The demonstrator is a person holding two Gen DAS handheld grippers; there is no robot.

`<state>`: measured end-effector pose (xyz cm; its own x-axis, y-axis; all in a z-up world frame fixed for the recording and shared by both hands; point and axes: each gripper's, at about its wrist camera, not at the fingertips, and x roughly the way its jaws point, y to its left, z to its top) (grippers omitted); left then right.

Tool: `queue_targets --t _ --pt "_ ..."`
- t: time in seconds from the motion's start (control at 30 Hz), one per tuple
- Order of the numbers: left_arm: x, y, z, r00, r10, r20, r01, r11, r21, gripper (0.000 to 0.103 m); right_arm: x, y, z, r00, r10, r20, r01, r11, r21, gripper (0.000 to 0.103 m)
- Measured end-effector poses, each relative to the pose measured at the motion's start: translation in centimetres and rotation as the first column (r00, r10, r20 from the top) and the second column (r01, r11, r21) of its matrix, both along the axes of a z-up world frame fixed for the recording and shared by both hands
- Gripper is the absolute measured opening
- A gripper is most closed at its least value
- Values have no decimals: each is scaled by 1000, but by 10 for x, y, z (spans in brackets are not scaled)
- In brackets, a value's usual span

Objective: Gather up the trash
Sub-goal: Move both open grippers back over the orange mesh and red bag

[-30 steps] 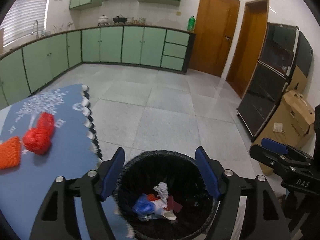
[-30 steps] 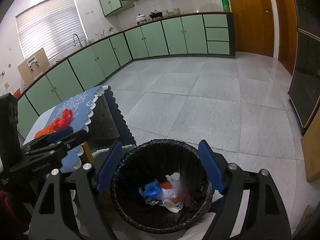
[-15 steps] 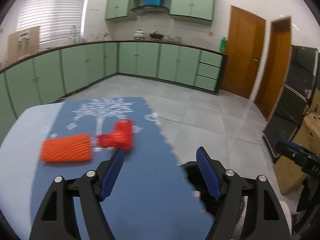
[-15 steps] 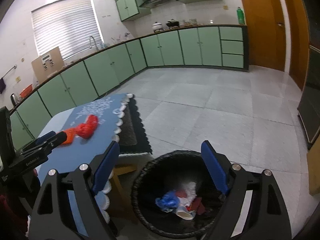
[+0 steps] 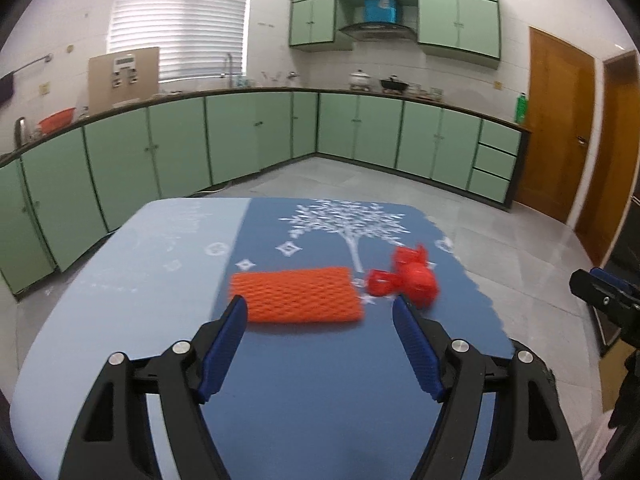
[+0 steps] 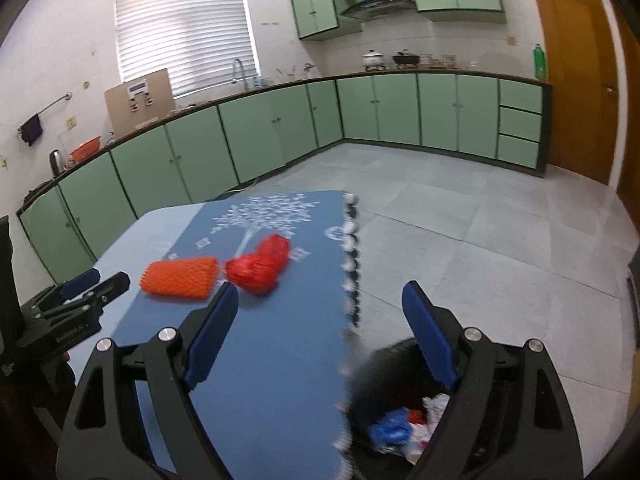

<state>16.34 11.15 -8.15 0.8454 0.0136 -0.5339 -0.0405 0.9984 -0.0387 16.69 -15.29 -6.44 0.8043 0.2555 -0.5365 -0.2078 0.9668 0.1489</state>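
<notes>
Left wrist view: the left tongs (image 5: 318,314), apart and empty, face the orange foam net (image 5: 296,295) lying crosswise on the table (image 5: 120,264), nearer than the right tongs (image 6: 320,300), also apart.

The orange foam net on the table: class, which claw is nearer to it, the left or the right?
Left. The left claw points straight at the orange foam net, just short of it. The right claw hangs further back, near the table edge above the bin.
</notes>
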Motion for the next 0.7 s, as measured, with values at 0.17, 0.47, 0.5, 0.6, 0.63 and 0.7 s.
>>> queue_targets --t 0.17,0.47,0.5,0.6,0.63,0.7 --pt "12 19 -9 1000 30 -10 -30 1000 3 74 24 34 -10 1000 20 -4 -20 1000 -7 82" --pt "32 38 -28 997 56 -54 -57 998 -13 74 64 65 -36 999 17 -47 -19 999 -33 82" --pt "34 40 -30 997 57 -60 -57 998 -13 74 68 66 -38 999 16 -51 -17 999 -35 82" --pt "39 43 -35 996 62 -71 -63 998 -14 74 82 73 -47 998 14 -67 -17 998 -53 82" --pt "42 45 -37 995 64 -74 -65 998 -17 74 87 76 -50 997 15 -72 -19 998 -66 82" --pt "45 47 -38 995 67 -78 -69 997 -21 74 93 81 -55 996 20 -83 -26 997 -76 81"
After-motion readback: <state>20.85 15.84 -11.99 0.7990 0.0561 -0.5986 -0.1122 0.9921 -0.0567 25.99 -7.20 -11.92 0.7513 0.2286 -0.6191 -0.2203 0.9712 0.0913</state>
